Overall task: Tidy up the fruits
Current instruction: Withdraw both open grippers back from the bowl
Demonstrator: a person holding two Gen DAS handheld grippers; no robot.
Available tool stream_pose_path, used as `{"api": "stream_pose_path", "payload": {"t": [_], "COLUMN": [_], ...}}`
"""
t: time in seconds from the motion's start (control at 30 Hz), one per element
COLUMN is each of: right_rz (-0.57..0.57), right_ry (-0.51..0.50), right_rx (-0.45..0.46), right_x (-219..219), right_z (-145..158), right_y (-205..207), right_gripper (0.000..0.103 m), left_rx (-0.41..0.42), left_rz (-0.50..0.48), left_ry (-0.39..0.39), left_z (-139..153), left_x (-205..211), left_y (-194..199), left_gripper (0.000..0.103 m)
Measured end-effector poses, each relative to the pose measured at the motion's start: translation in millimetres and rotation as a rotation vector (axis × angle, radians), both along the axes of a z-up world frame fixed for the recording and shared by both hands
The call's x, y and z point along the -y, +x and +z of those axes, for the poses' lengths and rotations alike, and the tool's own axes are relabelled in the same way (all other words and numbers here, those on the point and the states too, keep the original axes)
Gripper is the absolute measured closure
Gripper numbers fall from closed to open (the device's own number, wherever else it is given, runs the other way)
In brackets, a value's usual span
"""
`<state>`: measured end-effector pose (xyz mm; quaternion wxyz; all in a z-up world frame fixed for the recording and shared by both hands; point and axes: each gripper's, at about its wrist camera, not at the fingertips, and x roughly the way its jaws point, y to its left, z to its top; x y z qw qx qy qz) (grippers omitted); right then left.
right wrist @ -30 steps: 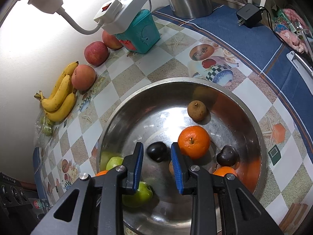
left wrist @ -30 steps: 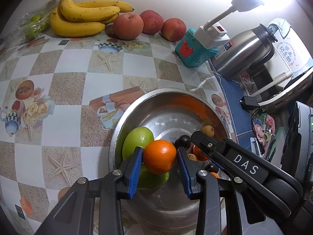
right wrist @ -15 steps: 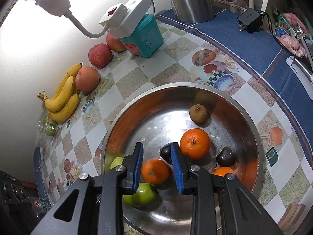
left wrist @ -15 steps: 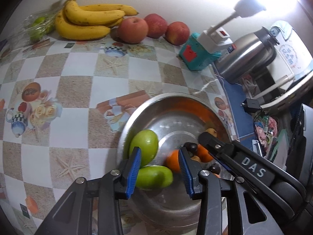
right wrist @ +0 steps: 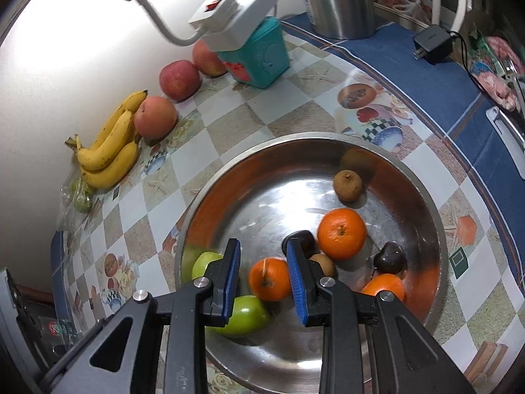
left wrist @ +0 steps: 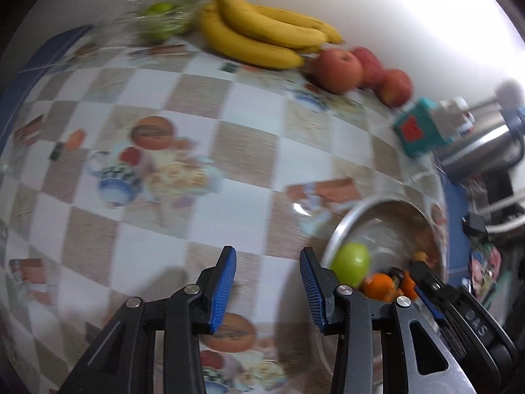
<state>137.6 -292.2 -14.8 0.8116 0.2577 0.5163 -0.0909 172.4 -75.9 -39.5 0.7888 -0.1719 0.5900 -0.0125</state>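
A: What writing can be read?

B: Only "DAS", in white capitals on the black housing of the right gripper, seen at the lower right of the left-wrist view. Labels on the steel kettle are too small to read.

A: Describe the left gripper.

B: Black arms with ribbed blue pads. The jaws stand apart with nothing between them, above the checked, picture-printed tablecloth, beside the bowl. The view is blurred.

A: And the right gripper?

B: Its jaws stand narrowly apart over an orange; the pads do not visibly press it, and it lies on the bowl floor.

A: Where is the fruit?

B: In the round, polished steel bowl: two more oranges, two green apples, dark plums and small brown fruits. Against the wall lie bananas, three red apples and a bag of green fruit, near a teal box bearing a white plug adapter.
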Motion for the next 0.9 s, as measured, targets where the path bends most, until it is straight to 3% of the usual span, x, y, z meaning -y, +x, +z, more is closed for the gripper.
{"api": "stream_pose_path", "payload": {"t": [0.37,0.43,0.47,0.5,0.57,0.73,0.9], "right_rz": [0.071,0.074,0.073,0.072,0.073,0.073,0.072], "right_ry": [-0.040,-0.046,-0.049,-0.051,-0.052,-0.067,-0.072], "right_rx": [0.011,0.007,0.005,0.003,0.002,-0.009,-0.014], "right_x": [-22,-24,-24,-24,-24,-24,-23], "right_z": [8,7,7,6,6,3,2], "right_y": [4,5,5,5,5,6,6], "right_gripper": [0.073,0.071,0.061,0.043,0.032,0.025,0.024], "left_rx": [0.035,0.037,0.037,0.036,0.033,0.025,0.014], "left_rz": [0.085,0.084,0.085,0.089,0.093,0.114,0.123], "left_ry": [0.092,0.103,0.111,0.124,0.146,0.182,0.207], "left_z": [13,14,14,14,13,11,7], "left_x": [-33,-33,-33,-33,-33,-38,-39], "left_y": [0,0,1,1,1,0,1], "left_gripper": [0.044,0.035,0.031,0.023,0.017,0.005,0.001]}}
